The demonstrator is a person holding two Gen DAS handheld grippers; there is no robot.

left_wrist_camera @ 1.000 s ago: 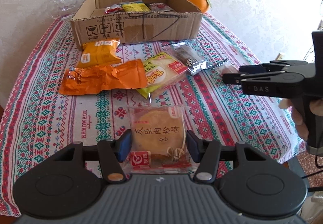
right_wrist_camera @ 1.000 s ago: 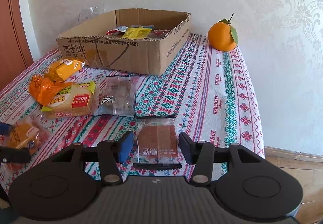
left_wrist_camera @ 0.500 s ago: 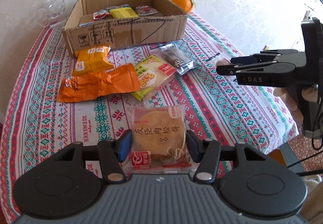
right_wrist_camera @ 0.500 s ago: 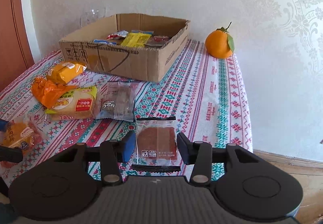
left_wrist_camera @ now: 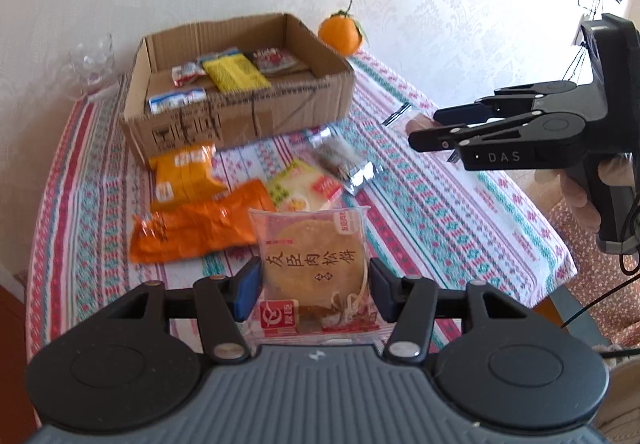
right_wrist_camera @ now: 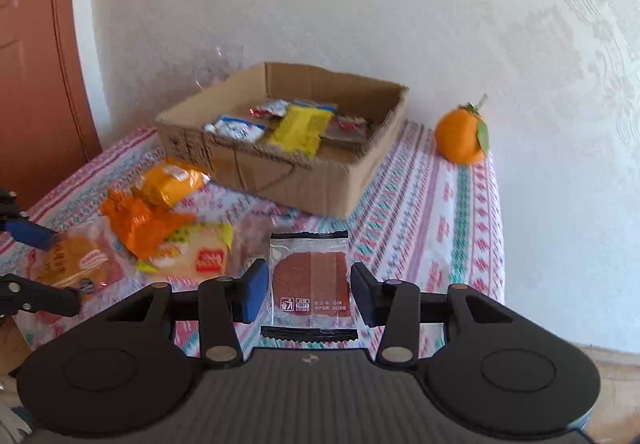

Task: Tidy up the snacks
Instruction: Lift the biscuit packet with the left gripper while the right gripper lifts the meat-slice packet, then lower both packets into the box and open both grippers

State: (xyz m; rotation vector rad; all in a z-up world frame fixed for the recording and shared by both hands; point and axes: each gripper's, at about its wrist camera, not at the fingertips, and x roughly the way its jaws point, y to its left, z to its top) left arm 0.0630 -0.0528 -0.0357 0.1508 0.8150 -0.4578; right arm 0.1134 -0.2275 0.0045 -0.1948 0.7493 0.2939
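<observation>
Left wrist view: we find the left gripper [left_wrist_camera: 314, 286] with its fingers [left_wrist_camera: 248, 286] closed against both sides of a clear-wrapped round pastry packet [left_wrist_camera: 312, 264], held raised above the table [left_wrist_camera: 460, 212]. Beyond it on the patterned cloth lie a long orange wrapper [left_wrist_camera: 196, 228], a smaller orange-yellow packet [left_wrist_camera: 184, 176], a yellow-green packet [left_wrist_camera: 306, 188] and a clear packet with dark contents [left_wrist_camera: 344, 160]. The cardboard box [left_wrist_camera: 240, 120] stands at the far end of the table and holds a yellow packet [left_wrist_camera: 234, 74] among several small ones. An orange with a leaf [left_wrist_camera: 340, 34] sits just beside the box's right rear corner, and clear glassware [left_wrist_camera: 90, 64] stands to the box's left. The right gripper [left_wrist_camera: 424, 126] appears at the right edge, above the table; we cannot tell its hold from here.

Right wrist view: we record the right gripper [right_wrist_camera: 306, 294] with fingers [right_wrist_camera: 254, 294] pressed on either side of a clear packet holding a reddish-brown slice [right_wrist_camera: 310, 280], lifted off the table [right_wrist_camera: 460, 228]. The cardboard box [right_wrist_camera: 304, 172] lies ahead, the orange with a leaf [right_wrist_camera: 460, 140] to its right. The left gripper [right_wrist_camera: 24, 268] shows at the left edge, carrying the pastry packet [right_wrist_camera: 76, 264].
</observation>
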